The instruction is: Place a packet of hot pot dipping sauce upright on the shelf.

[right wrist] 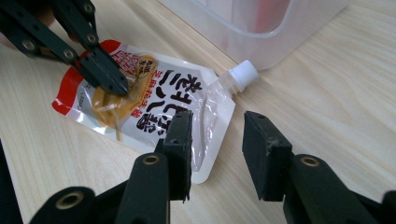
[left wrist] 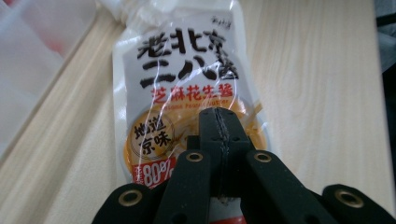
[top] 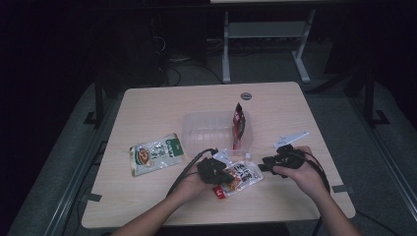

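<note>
While the sauce pouch (right wrist: 154,102) lies flat on the table (top: 147,105) — just before the clear tub (top: 209,130), my left gripper (left wrist: 218,122) pinched shut over its print, my right gripper (right wrist: 215,128) parted beside it — gripping nothing.

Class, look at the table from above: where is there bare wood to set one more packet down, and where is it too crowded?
Free: the far strip beyond the clear tub, and the near left corner below the green packet. Crowded: the near middle, where the left gripper, the sauce pouch and the right gripper meet.
</note>
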The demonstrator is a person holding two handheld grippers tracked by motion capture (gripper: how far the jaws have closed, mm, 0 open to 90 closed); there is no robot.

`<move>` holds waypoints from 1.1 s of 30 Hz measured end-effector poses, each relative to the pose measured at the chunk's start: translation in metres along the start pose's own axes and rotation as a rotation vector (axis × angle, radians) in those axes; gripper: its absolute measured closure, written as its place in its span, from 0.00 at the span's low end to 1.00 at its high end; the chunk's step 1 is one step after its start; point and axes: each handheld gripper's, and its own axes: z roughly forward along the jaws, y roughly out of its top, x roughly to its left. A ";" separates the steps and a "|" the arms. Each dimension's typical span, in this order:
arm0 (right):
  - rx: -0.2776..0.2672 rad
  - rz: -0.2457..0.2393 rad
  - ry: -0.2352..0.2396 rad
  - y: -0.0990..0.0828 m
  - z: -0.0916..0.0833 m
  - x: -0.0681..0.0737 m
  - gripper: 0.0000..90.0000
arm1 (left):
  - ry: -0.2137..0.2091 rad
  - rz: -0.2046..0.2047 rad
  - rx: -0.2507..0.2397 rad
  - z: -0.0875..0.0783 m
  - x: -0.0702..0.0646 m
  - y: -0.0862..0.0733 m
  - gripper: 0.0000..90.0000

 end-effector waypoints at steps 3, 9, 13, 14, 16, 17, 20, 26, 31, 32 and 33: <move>-0.001 0.015 0.008 0.000 0.000 0.000 0.67 | 0.010 0.006 0.022 -0.001 0.001 -0.002 1.00; 0.003 0.008 0.018 0.000 0.003 0.001 0.66 | 0.010 -0.009 0.045 -0.009 0.006 -0.012 1.00; 0.006 0.009 0.031 0.001 0.004 0.004 0.65 | 0.015 -0.037 0.050 -0.020 0.008 -0.024 1.00; 0.006 0.002 0.034 0.001 0.005 0.004 0.65 | 0.016 -0.047 0.051 -0.023 0.008 -0.026 1.00; 0.007 0.002 0.042 0.001 0.006 0.006 0.64 | 0.016 -0.058 0.053 -0.027 0.008 -0.031 1.00; 0.009 0.004 0.048 0.002 0.007 0.007 0.64 | 0.014 -0.060 0.052 -0.029 0.008 -0.033 1.00; 0.013 0.001 0.061 0.002 0.010 0.010 0.63 | 0.004 -0.071 0.039 -0.033 0.009 -0.034 1.00; 0.021 -0.011 0.078 0.003 0.013 0.013 0.62 | -0.006 -0.056 -0.026 -0.039 0.010 -0.026 1.00; 0.034 -0.015 0.089 0.003 0.016 0.015 0.63 | 0.003 -0.034 0.012 -0.028 0.008 -0.022 1.00; 0.034 -0.015 0.094 0.003 0.017 0.016 0.63 | 0.009 -0.035 0.020 -0.025 0.008 -0.022 1.00; 0.036 -0.011 0.097 0.003 0.017 0.018 0.63 | 0.008 -0.034 0.028 -0.024 0.008 -0.022 1.00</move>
